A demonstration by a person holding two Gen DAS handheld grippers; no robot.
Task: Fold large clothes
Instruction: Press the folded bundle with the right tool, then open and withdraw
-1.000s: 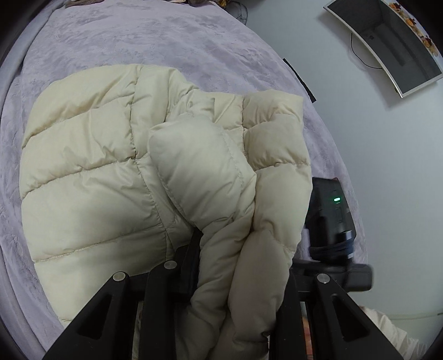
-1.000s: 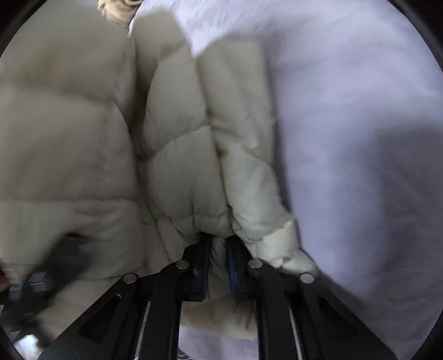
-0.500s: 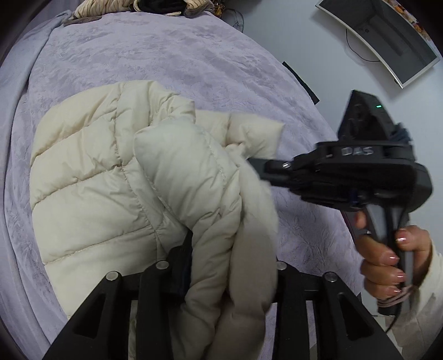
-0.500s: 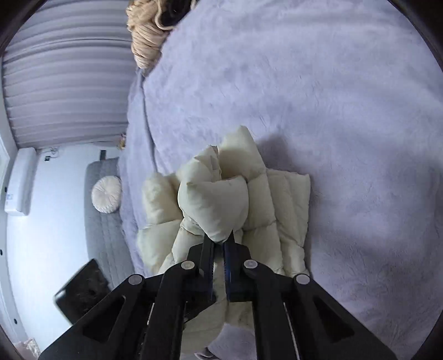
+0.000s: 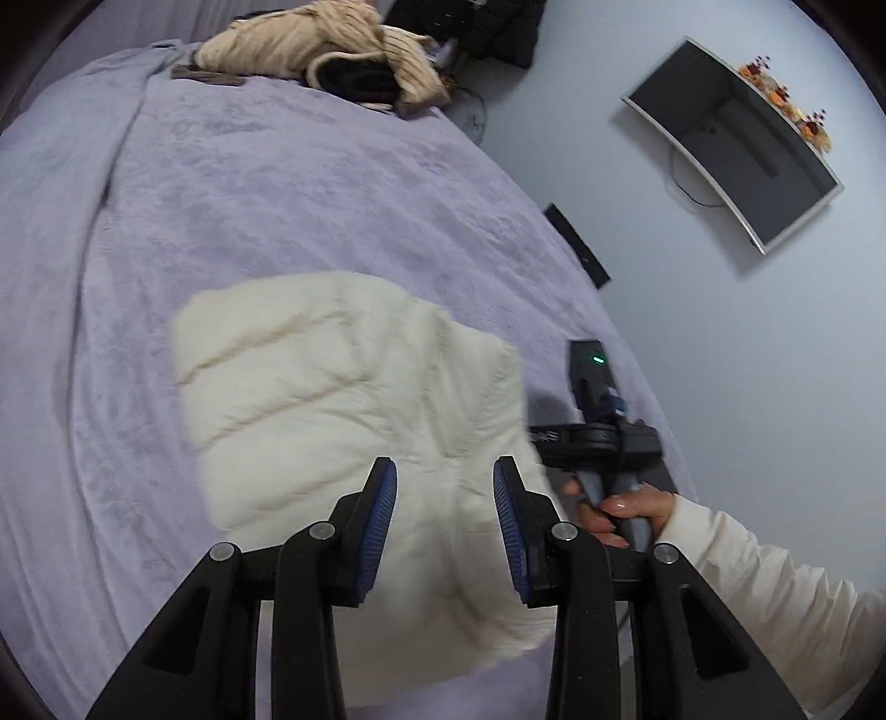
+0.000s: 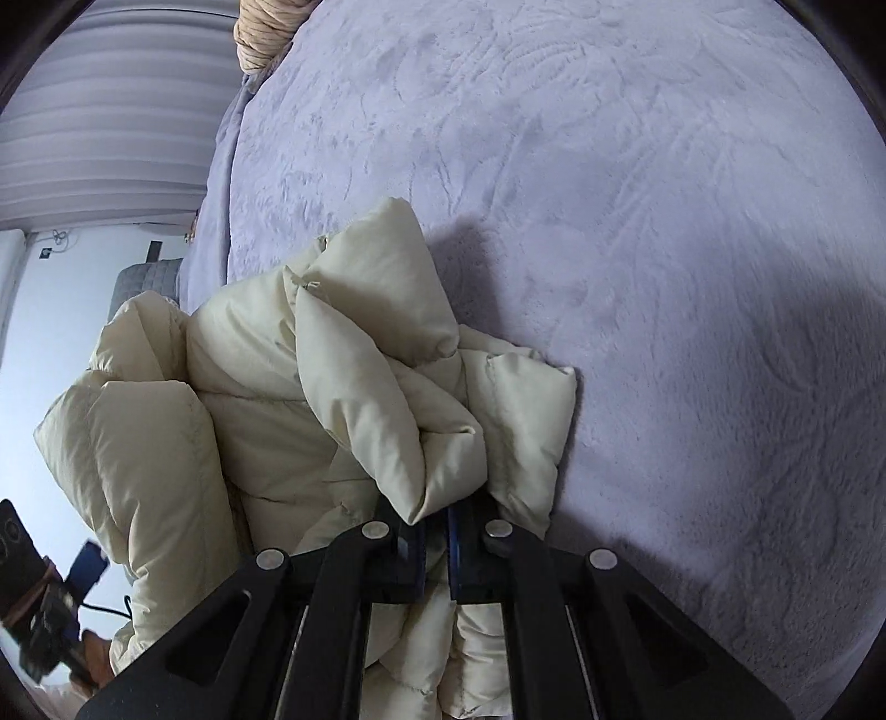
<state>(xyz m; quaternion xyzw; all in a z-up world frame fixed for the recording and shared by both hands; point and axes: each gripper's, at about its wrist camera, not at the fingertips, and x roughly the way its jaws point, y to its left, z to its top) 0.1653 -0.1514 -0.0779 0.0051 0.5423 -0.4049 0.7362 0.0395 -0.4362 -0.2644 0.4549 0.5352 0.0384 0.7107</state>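
A cream puffer jacket point(image 5: 343, 421) lies folded on the lilac bed cover point(image 5: 221, 183). My left gripper point(image 5: 446, 526) is open and empty, hovering above the jacket's near part. My right gripper point(image 6: 437, 545) is shut on a bunched fold of the jacket point(image 6: 382, 399), at the jacket's right edge. The right gripper's body and the hand holding it show in the left wrist view point(image 5: 598, 437), beside the jacket's right side.
A heap of beige and black clothes point(image 5: 332, 50) lies at the far end of the bed. A wall screen point(image 5: 736, 149) hangs on the right wall. The bed cover point(image 6: 664, 249) spreads wide to the right of the jacket. Curtains point(image 6: 111, 127) are at far left.
My left gripper has let go of the jacket fold and opened, and has risen. The jacket now lies flatter. The right gripper stays shut on its fold and has come down by the jacket's right edge.
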